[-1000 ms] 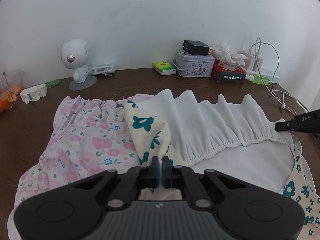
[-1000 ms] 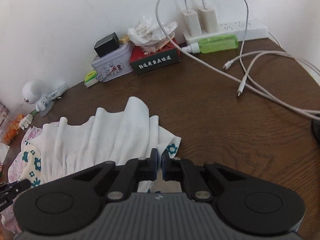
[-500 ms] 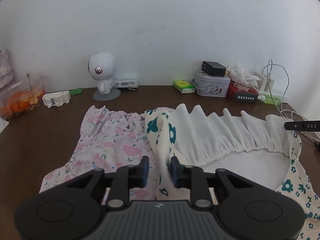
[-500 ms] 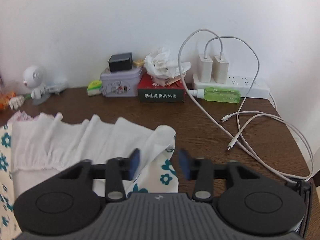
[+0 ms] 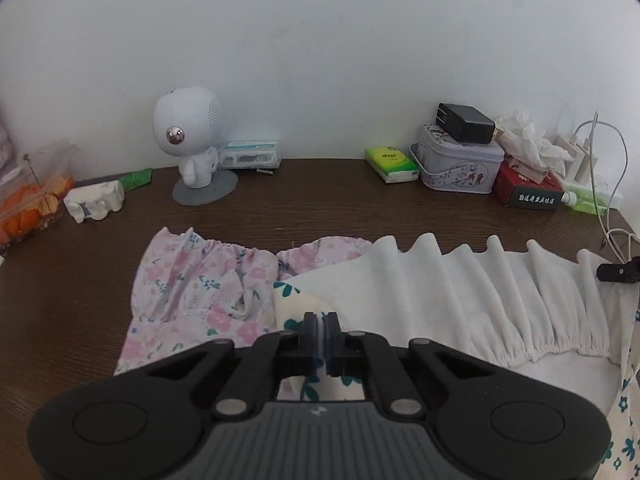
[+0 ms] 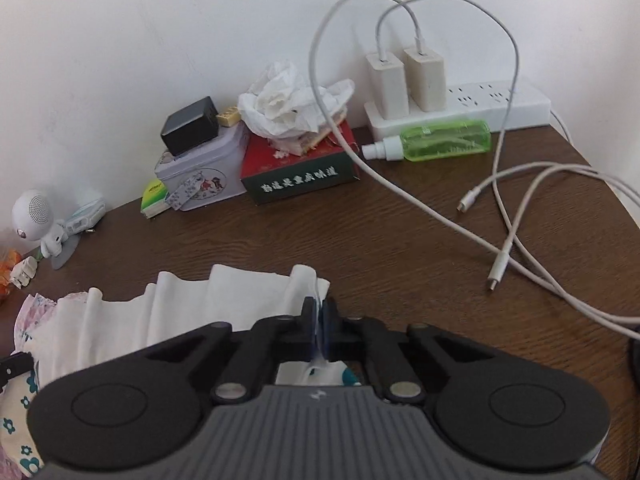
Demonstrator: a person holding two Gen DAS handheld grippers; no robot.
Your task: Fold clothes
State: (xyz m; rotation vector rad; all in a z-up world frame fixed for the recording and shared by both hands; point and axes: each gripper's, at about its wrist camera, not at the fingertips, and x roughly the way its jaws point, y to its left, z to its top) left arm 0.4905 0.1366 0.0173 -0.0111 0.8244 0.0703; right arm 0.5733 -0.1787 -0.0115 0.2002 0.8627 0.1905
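Observation:
A cream garment with teal flowers and a white gathered lining [image 5: 460, 292] lies on the brown table, partly over a pink floral garment [image 5: 192, 284]. My left gripper [image 5: 321, 322] is shut on the cream garment's left edge, where a teal-flowered corner folds over. My right gripper [image 6: 319, 312] is shut on the same garment's right edge; the white lining [image 6: 224, 304] spreads to its left. The right gripper's tip also shows in the left wrist view [image 5: 616, 273] at the cloth's far right.
Along the wall stand a white robot figure [image 5: 192, 152], a tin [image 5: 460, 164] with a black charger on top, a red tissue box [image 6: 300, 168], a green bottle [image 6: 444, 140] and a power strip [image 6: 480, 104]. White cables [image 6: 520, 216] trail over the table's right side.
Both grippers opened half a second ago, shifted along the waistband and have shut again on the cream garment's edges. The cloth now lies flatter, its white lining spread out.

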